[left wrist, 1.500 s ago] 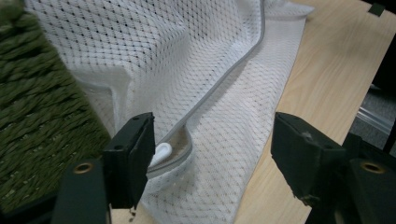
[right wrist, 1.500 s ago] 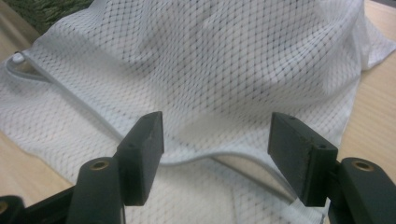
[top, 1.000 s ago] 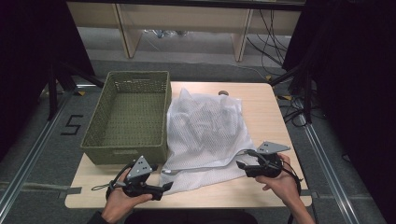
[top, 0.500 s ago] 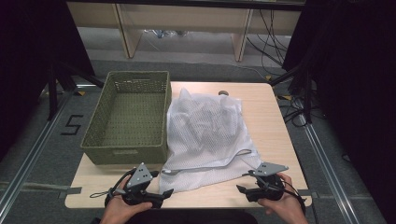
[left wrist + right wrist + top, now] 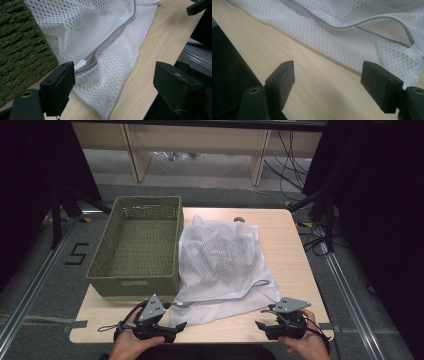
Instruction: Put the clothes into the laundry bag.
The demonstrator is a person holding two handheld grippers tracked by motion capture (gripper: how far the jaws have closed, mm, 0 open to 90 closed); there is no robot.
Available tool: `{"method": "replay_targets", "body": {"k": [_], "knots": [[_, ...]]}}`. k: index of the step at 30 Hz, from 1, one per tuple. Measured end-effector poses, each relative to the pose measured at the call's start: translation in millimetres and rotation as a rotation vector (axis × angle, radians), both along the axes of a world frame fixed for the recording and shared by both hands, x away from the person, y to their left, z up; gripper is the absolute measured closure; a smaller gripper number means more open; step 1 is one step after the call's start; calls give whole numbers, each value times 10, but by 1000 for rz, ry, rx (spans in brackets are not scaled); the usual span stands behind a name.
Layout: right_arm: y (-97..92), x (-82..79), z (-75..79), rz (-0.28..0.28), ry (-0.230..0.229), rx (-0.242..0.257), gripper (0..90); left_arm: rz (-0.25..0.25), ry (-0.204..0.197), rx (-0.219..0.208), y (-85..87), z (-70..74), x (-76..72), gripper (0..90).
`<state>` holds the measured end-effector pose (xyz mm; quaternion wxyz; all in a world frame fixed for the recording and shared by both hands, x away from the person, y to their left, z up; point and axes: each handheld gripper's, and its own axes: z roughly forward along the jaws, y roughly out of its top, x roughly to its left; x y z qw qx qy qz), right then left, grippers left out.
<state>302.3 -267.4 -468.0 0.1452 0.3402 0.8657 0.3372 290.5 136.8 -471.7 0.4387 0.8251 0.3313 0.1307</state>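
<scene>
High view looks down — gripper views close, sharing the mesh bag (image 5: 222, 260).

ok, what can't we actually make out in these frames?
- Inside of the white mesh laundry bag: high view, folds and netting hide any contents.
- Near wall interior of the green woven basket: high view, hidden by its own rim.
- Zipper pull: left gripper view, partly behind the left gripper's finger.
- Small dark thing at the table's far edge: high view, too small to name.

Even overhead light brightens the table (image 5: 295, 265) (its surroundings fall into deep black); soft shadows, no glare, and close-up gripper jaws blur slightly.
</scene>
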Motion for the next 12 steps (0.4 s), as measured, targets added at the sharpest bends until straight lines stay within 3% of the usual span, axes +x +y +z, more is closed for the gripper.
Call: {"method": "replay_targets", "body": {"k": [2, 5, 12], "knots": [[-1, 2, 2, -2, -4, -1, 281, 1, 2, 2, -2, 2, 2, 179], [-2, 23, -7, 26, -15, 11, 281, 8, 4, -34, -25, -10, -2, 179], [-12, 17, 15, -2, -27, 10, 281, 8, 7, -43, -30, -14, 3, 179]]}}
